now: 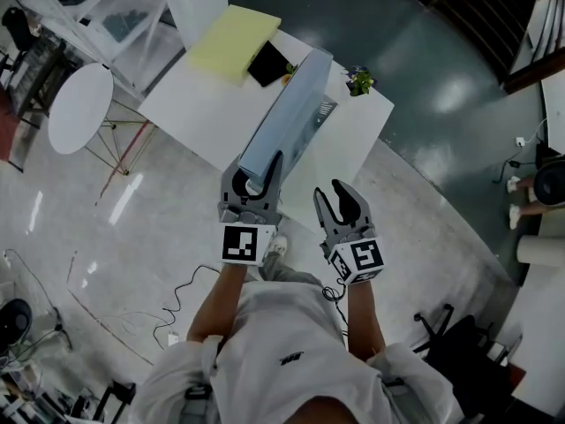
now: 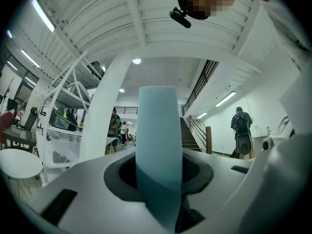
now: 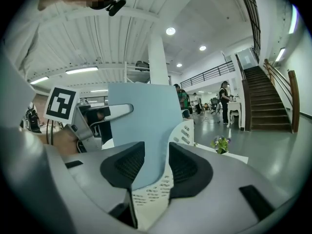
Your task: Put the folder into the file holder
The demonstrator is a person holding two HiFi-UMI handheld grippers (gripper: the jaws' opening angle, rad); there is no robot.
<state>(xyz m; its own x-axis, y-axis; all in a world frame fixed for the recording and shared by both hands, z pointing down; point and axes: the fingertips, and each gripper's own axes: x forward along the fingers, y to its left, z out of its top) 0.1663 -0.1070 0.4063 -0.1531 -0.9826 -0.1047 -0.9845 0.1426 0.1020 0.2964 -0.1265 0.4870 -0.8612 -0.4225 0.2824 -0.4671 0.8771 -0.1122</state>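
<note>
A thick light-blue folder [image 1: 287, 113] hangs over the white table [image 1: 194, 104], its long side running away from me to the right. My left gripper [image 1: 254, 166] is shut on the folder's near end, and in the left gripper view the folder [image 2: 157, 130] fills the space between the pads. The white perforated file holder [image 1: 325, 111] stands just right of the folder, mostly hidden behind it. My right gripper [image 1: 329, 186] hovers to the right of the folder, shut on nothing. Past its pads the right gripper view shows the folder's face [image 3: 144, 126] and the file holder [image 3: 184, 130].
A yellow pad [image 1: 234, 41] and a black object [image 1: 269, 63] lie at the table's far side. A small potted plant [image 1: 359, 81] stands at the right corner. A round white side table [image 1: 79, 107] stands on the left. A person [image 2: 242, 130] is far off by the stairs.
</note>
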